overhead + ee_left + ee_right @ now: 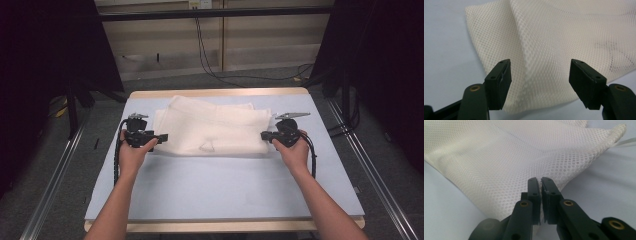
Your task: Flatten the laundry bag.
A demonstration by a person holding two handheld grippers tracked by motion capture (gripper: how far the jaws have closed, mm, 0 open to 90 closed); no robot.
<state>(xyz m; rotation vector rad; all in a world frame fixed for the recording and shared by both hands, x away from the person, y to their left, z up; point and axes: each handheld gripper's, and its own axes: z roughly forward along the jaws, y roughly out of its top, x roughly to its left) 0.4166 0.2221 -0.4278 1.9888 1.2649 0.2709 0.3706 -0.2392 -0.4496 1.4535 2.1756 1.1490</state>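
Two grippers flank the mesh cloth (pixel 210 125) on the table (pixel 225 175). Left gripper (pixel 540 80): jaws wide over its edge. Right gripper (pixel 541 192): jaws pinched on its edge.

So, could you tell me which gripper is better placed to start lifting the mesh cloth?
Right. The right gripper looks shut on the mesh cloth at its edge, whereas the left gripper is open, jaws wide apart over the cloth's other end.
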